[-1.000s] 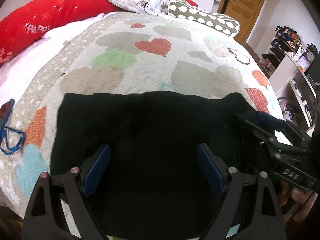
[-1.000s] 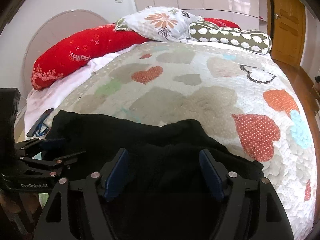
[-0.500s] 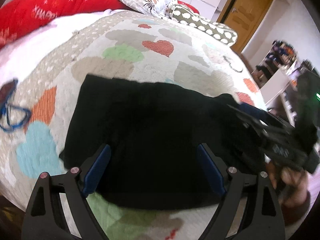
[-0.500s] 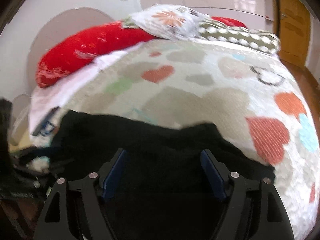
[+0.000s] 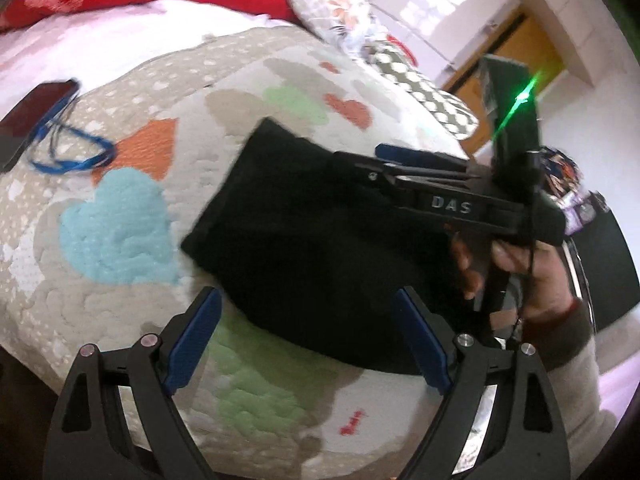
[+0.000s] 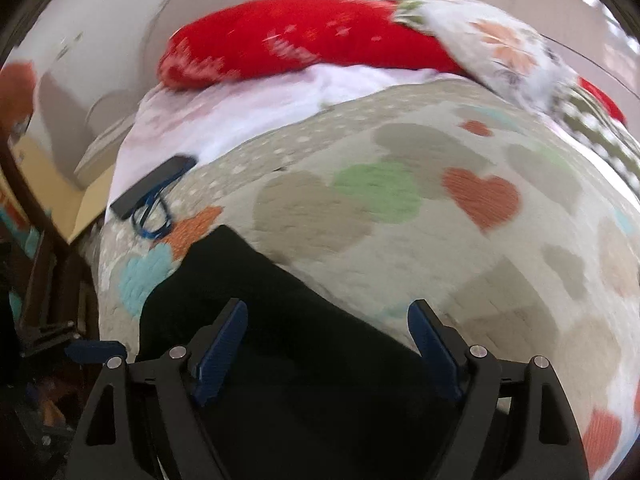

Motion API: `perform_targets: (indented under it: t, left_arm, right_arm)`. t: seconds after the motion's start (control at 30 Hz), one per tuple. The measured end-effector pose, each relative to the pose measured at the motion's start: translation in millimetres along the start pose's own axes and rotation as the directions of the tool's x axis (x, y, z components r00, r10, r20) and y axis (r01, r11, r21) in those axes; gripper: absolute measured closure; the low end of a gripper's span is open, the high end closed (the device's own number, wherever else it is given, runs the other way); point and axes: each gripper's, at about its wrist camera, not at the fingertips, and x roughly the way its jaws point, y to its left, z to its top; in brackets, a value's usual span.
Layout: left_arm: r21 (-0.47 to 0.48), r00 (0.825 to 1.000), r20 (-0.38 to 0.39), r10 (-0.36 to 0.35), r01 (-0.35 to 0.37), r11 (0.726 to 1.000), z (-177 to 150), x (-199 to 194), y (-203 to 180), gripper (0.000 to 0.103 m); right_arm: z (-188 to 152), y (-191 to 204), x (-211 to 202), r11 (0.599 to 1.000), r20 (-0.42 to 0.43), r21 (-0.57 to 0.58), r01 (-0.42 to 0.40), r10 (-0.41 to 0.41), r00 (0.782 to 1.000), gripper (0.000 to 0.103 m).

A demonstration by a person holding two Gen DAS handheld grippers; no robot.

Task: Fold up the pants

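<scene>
The black pants (image 5: 304, 236) lie folded into a flat rectangle on the heart-patterned quilt (image 5: 132, 184) near the bed's front edge. My left gripper (image 5: 306, 312) is open and empty, held above the pants' near edge. My right gripper shows from the side in the left wrist view (image 5: 384, 156), over the pants' far right part. In its own view the right gripper (image 6: 328, 320) is open and empty above the pants (image 6: 256, 304).
A dark phone (image 5: 36, 112) with a blue lanyard (image 5: 72, 152) lies at the quilt's left side. Red (image 6: 288, 40), floral (image 6: 504, 48) and spotted (image 5: 424, 92) pillows sit at the bed's head. A wooden door (image 5: 516, 52) stands at the right.
Both grippers have lifted and pulled back from the pants and swung left. The left view now shows the quilt's front edge below the pants. The pants have not moved.
</scene>
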Motion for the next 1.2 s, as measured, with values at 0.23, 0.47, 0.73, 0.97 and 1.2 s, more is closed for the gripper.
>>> perform_targets:
  t: [0.23,0.47,0.73,0.97,1.2]
  left_arm:
    - [-0.093,0.999,-0.045,0.021,-0.026,0.995,4,39,15,0.012]
    - [-0.089,0.997,0.057,-0.042,0.047,0.995,18,21,6,0.045]
    - [0.293,0.956,0.175,-0.236,0.178,0.939,11,-44,-103,0.074]
    - [0.497,0.934,-0.085,-0.348,0.342,0.798,-42,23,-203,0.073]
    - [0.524,0.902,-0.318,-0.292,0.424,0.739,-68,37,-206,0.046]
  right_arm:
    - [14,17,43,0.994,-0.063,-0.045,-0.103,0.1,0.993,0.019]
    - [11,22,34,0.984,-0.012,-0.001,-0.18,0.18,0.984,0.083]
    - [-18,-35,-108,0.979,0.285,0.105,-0.173,0.137,0.949,0.088]
    - [-132,-116,-177,0.912,0.305,0.409,-0.017,-0.119,0.945,0.077]
    - [-221,-150,-185,0.756,0.144,0.643,0.122,-0.276,0.95,0.053]
